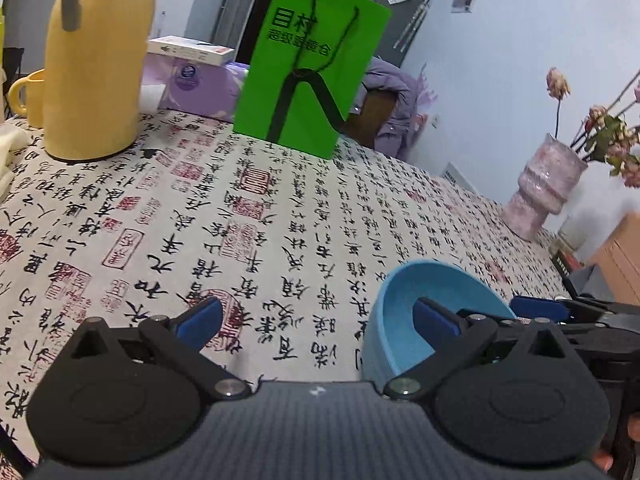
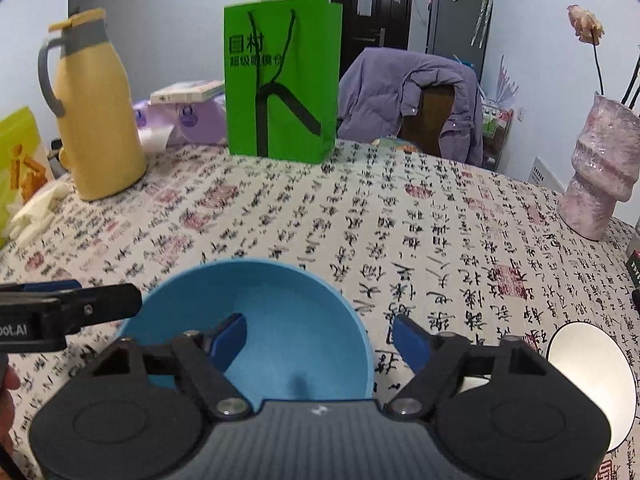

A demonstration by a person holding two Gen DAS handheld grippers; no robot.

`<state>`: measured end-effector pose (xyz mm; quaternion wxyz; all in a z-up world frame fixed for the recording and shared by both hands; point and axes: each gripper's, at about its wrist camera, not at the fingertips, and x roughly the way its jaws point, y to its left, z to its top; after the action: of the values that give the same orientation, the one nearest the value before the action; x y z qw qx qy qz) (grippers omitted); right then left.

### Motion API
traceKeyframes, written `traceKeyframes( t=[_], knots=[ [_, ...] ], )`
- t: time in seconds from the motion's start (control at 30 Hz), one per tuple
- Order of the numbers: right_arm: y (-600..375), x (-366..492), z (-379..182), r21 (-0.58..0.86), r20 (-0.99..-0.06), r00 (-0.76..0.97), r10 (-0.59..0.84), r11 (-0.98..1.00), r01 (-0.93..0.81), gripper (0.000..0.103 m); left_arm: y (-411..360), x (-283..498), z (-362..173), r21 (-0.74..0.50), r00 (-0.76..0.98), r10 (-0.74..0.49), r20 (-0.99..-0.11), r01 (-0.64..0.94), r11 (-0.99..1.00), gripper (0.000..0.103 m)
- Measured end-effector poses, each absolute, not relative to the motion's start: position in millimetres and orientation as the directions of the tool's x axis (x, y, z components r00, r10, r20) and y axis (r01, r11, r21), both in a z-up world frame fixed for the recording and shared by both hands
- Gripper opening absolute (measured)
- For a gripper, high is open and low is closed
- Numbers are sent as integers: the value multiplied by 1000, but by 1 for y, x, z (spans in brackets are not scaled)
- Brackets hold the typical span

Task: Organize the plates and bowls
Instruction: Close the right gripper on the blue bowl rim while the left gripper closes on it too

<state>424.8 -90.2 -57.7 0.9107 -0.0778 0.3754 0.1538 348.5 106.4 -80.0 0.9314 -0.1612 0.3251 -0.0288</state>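
Right gripper (image 2: 318,338) spread, straddling right rim of blue bowl (image 2: 280,320): left pad inside, right pad outside, neither seen pressing. Left gripper (image 1: 316,320) spread wide, nothing between fingers, right finger over bowl. Calligraphy tablecloth (image 2: 400,220) beneath. Green paper bag (image 2: 282,80) at 12 o'clock. Yellow jug (image 2: 96,112) at 10. Pink vase (image 2: 596,176) at 2. White bowl (image 2: 588,364) at 3, near blue bowl.

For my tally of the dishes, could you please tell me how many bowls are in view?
2: a blue bowl with the right gripper's jaws straddling its rim, and a white bowl to its right, partly hidden.
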Motion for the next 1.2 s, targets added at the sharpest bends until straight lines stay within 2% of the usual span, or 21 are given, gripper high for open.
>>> traceKeyframes(
  t=[0.13,0.23,0.43,0.6,0.73,0.87,1.03,1.2],
  knots=[
    [-89,427,-63,-40,-725,656,210,938,-345,63,102,349,-82,-316,786,-173,-593,-29,948,102],
    [-88,427,-66,-43,-735,646,209,935,-351,56,102,351,-85,-329,777,-188,-601,-26,944,93],
    [-87,424,-68,-62,-737,646,196,933,-354,50,103,353,-88,-356,761,-215,-611,-22,934,57],
    [-88,423,-68,-58,-735,647,203,932,-358,40,103,352,-90,-397,758,-269,-594,14,917,26],
    [-90,421,-67,-47,-730,650,212,933,-357,29,103,353,-91,-405,755,-278,-594,18,914,21],
    [-93,420,-66,-26,-724,653,224,936,-350,14,104,355,-93,-410,748,-278,-603,9,912,15],
    [-95,417,-65,-8,-716,657,234,939,-344,8,106,355,-93,-411,753,-267,-602,-5,912,15],
    [-96,413,-62,11,-706,663,251,939,-345,8,107,353,-92,-411,760,-258,-597,-13,912,15]
  ],
)
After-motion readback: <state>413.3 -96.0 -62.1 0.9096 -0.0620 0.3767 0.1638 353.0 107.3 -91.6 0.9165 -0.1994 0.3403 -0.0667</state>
